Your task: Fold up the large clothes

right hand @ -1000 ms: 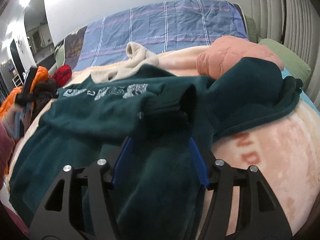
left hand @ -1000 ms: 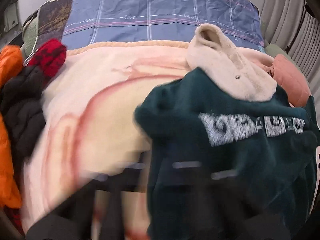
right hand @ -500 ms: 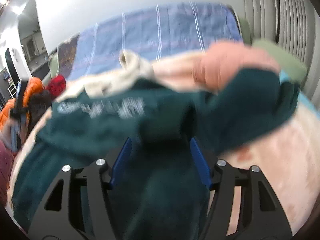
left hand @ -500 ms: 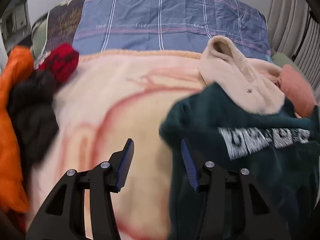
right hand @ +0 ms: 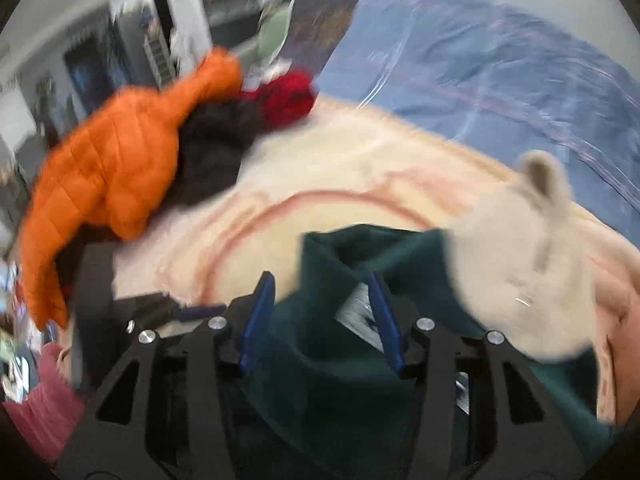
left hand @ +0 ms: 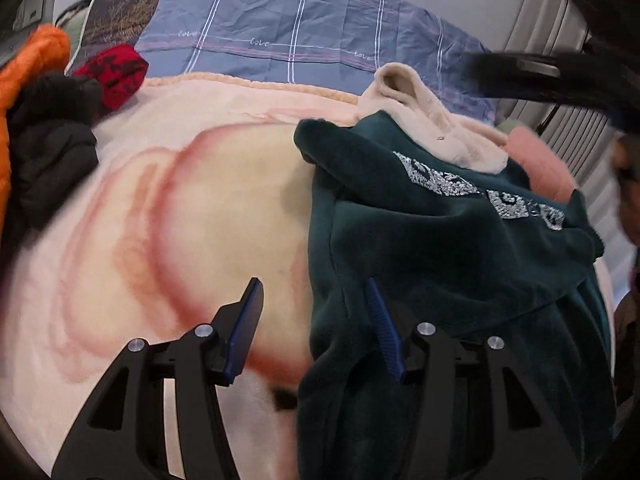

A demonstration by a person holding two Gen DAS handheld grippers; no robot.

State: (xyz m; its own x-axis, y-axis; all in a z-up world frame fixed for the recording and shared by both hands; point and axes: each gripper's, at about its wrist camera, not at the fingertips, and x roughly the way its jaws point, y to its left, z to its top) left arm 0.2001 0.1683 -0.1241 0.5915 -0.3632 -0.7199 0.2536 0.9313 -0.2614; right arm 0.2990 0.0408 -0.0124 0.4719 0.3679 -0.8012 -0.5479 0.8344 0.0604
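Note:
A dark green sweatshirt [left hand: 440, 240] with silver lettering lies crumpled on a pink blanket [left hand: 180, 220] on the bed. My left gripper [left hand: 316, 320] is open, with the sweatshirt's left edge between its blue fingers [left hand: 244, 328]. My right gripper [right hand: 320, 312] is open, and a fold of the green sweatshirt [right hand: 340, 360] lies between its jaws. That view is blurred. A cream fleece garment [left hand: 432, 120] rests on the sweatshirt's far side; it also shows in the right wrist view [right hand: 520, 264].
An orange puffer jacket [right hand: 112, 168], a black garment [right hand: 216, 152] and a red garment [right hand: 284, 96] are piled at the bed's left. A blue plaid sheet [left hand: 300, 28] covers the head end. A salmon cushion [left hand: 540, 160] lies far right.
My left gripper has let go of the sweatshirt and stands open at its left edge. My right gripper has swung sharply left across the sweatshirt, its jaws staying open.

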